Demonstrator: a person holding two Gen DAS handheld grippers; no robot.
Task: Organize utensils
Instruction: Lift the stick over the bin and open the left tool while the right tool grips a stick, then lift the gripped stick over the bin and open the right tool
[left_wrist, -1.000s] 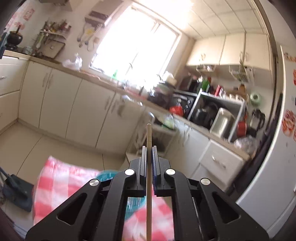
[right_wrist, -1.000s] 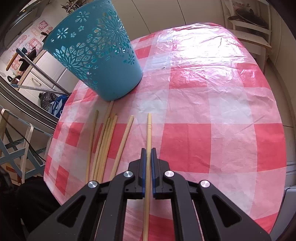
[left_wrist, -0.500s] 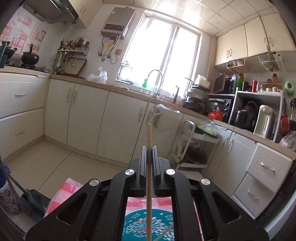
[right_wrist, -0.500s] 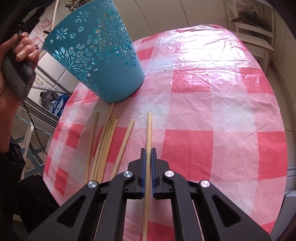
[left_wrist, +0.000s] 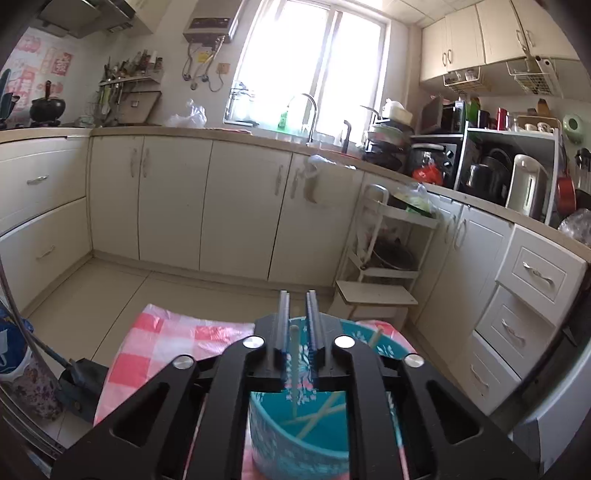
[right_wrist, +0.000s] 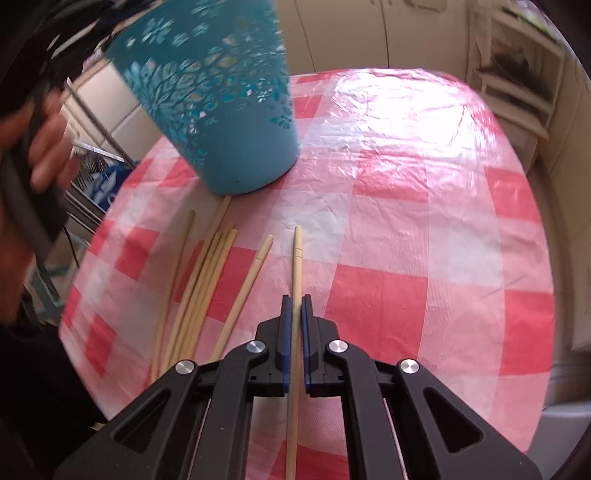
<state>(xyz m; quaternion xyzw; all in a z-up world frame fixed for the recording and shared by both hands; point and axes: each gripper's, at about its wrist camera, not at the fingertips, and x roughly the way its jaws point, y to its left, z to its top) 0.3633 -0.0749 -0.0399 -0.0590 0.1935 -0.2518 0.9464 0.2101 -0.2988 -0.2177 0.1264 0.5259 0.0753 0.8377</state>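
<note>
Covering the round table (right_wrist: 424, 229) is a glossy red-and-white checked plastic cloth, and cream kitchen cabinets (left_wrist: 207, 203) are running along the wall under a bright window (left_wrist: 314, 62). A white tiered trolley (left_wrist: 384, 251) is standing beside the cabinets.

Hovering above the teal plastic basket with cut-out flower patterns (left_wrist: 295, 439), the left gripper (left_wrist: 297, 310) is showing its fingers parted by a narrow gap. A pale wooden chopstick (left_wrist: 293, 365) is standing loose in that gap, not pinched, its lower end inside the basket. More chopsticks (left_wrist: 325, 410) are lying crossed in the basket.

Low over the table, the right gripper (right_wrist: 293, 306) is closing its blue-padded fingers (right_wrist: 284, 325) on a long wooden chopstick (right_wrist: 296, 258) pointing forward. A loose bunch of wooden chopsticks (right_wrist: 199, 288) is lying on the cloth to its left, one end touching the basket's base. The person's hand (right_wrist: 48, 147) is showing at the left edge, blurred.
</note>
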